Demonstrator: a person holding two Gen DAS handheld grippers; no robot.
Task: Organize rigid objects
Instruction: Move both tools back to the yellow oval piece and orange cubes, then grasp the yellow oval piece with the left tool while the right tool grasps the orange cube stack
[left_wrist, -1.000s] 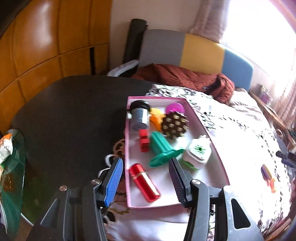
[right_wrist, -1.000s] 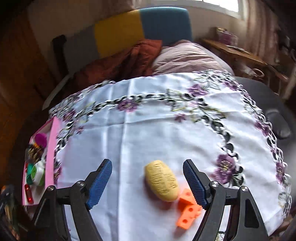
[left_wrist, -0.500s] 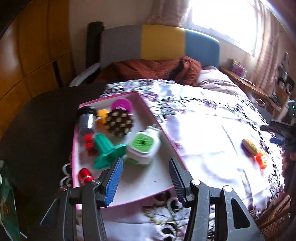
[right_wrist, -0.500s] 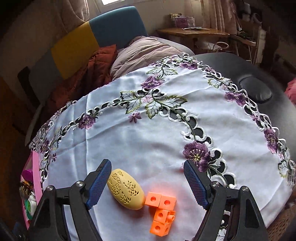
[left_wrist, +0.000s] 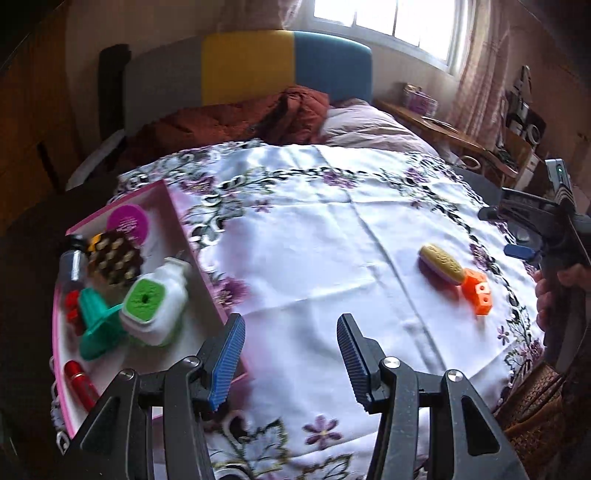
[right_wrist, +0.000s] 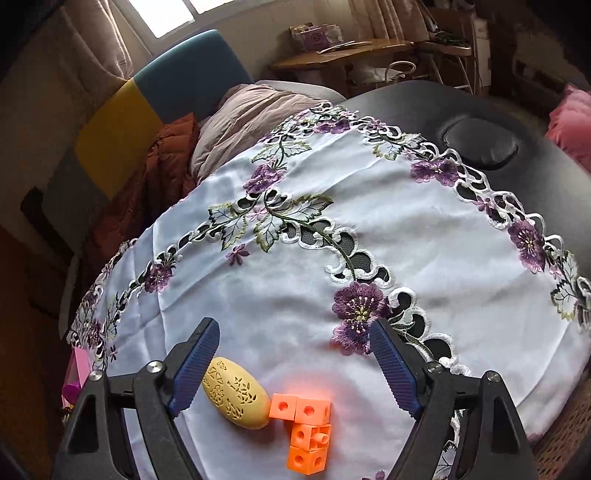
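Note:
A yellow oval soap-like object (right_wrist: 236, 400) and an orange block of joined cubes (right_wrist: 304, 430) lie side by side on the white embroidered cloth; both also show in the left wrist view, the oval (left_wrist: 441, 263) and the cubes (left_wrist: 477, 291). My right gripper (right_wrist: 291, 369) is open and empty, hovering just above them. My left gripper (left_wrist: 290, 360) is open and empty over the cloth beside the pink tray (left_wrist: 177, 218). The tray holds a green-and-white dispenser (left_wrist: 155, 301), a teal piece (left_wrist: 98, 325), a red tube (left_wrist: 79, 380), a studded dark ball (left_wrist: 114, 258) and a purple lid (left_wrist: 128, 221).
The cloth (right_wrist: 369, 236) covers a dark round table (right_wrist: 476, 144). A multicoloured chair (left_wrist: 251, 66) with a rust blanket (left_wrist: 236, 122) stands behind. My right gripper's body (left_wrist: 546, 229) shows at the right of the left view. A wooden desk (right_wrist: 343, 55) is at the back.
The left gripper has swung right, off the tray and over the cloth. The right gripper has shifted right, so the oval and orange cubes now sit lower left between its fingers.

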